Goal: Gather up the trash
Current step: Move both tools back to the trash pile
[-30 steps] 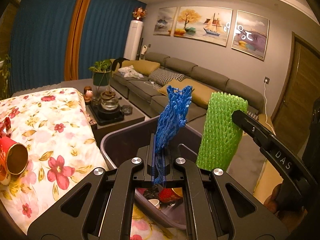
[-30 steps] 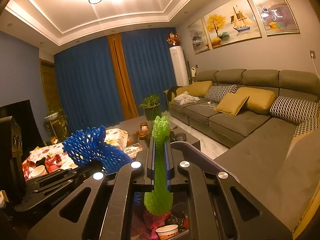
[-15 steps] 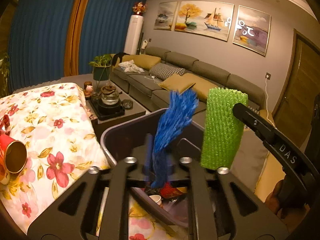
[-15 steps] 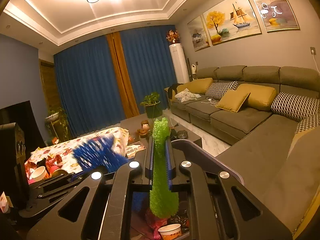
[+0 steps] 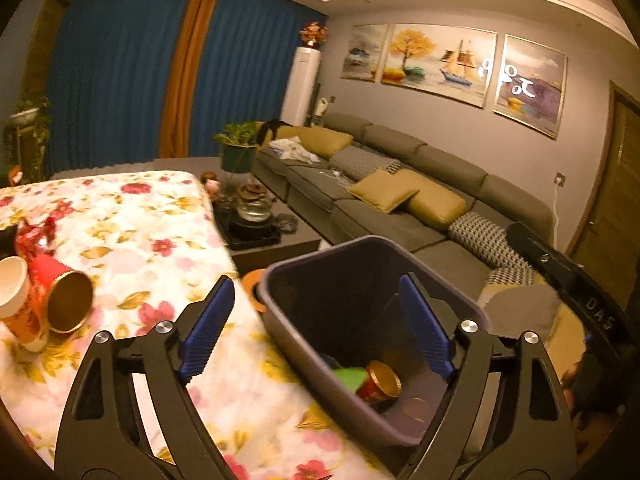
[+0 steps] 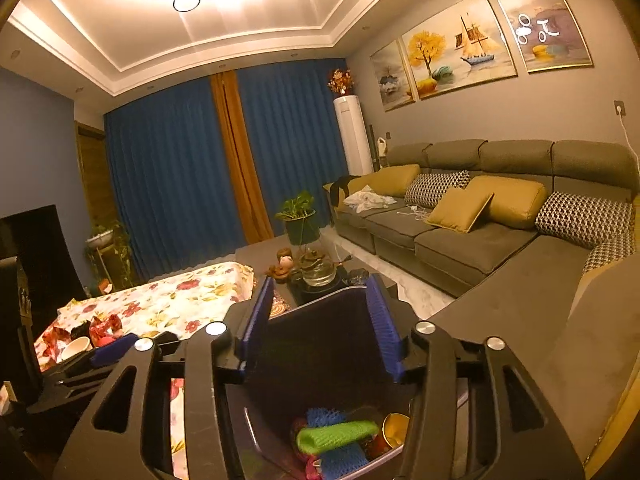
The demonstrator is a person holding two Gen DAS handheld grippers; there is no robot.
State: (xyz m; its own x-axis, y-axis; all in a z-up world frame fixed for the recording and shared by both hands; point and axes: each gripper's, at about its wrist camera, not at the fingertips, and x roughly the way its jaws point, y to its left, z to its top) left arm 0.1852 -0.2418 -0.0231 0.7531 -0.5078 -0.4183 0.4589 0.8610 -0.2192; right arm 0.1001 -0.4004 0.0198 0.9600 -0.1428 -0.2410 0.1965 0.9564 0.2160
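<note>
Item: left gripper (image 5: 316,324), jaws just opened wide, nothing between the blue pads (image 5: 208,326); it hangs over the near edge of the bin and the flowered tablecloth (image 5: 132,240). Item: right gripper (image 6: 320,328), jaws likewise just opened, standing about half apart and empty, directly above the bin. Item: dark plastic bin (image 5: 320,268), at the table's edge beside the sofa (image 6: 492,240). Contents, seen from above: green foam net sleeve (image 6: 336,436) lying on its side, blue foam net sleeve (image 6: 344,456) partly under it with more blue mesh behind, a red cup with gold interior (image 5: 380,380), other scraps too dim to name. Item: trash on the table, far left: a white paper cup (image 5: 12,292) touching a red can with gold inside (image 5: 64,296), lying tipped, and crumpled red wrapping (image 5: 36,236) behind them. Item: glass teapot (image 5: 254,204) on a dark tray, on the low table beyond.
</note>
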